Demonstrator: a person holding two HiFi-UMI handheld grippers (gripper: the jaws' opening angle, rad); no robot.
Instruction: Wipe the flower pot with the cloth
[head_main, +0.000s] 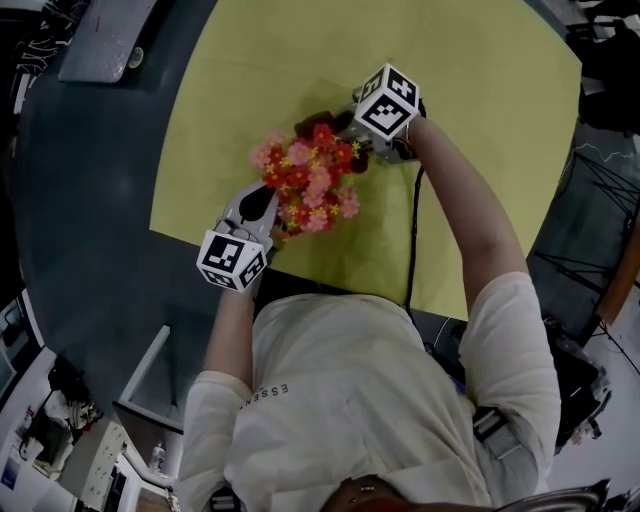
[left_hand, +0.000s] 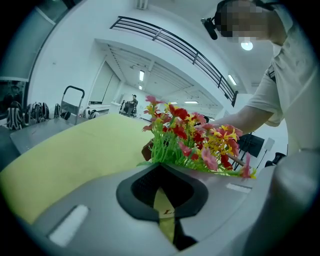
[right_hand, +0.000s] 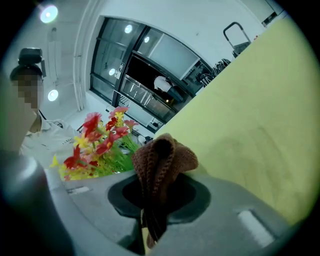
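A bunch of red, pink and yellow artificial flowers stands in the middle of the yellow mat, and its pot is hidden under the blooms. My left gripper is at the near left side of the flowers. In the left gripper view its jaws are shut with nothing seen between them, right against the green stems. A brown bit shows at the foot of the stems; I cannot tell whether it is pot or cloth. My right gripper is at the far right side, shut on a brown knitted cloth.
The yellow mat lies on a dark round table. A grey flat device sits at the table's far left. A black cable runs along my right arm. A trolley stands beyond the table.
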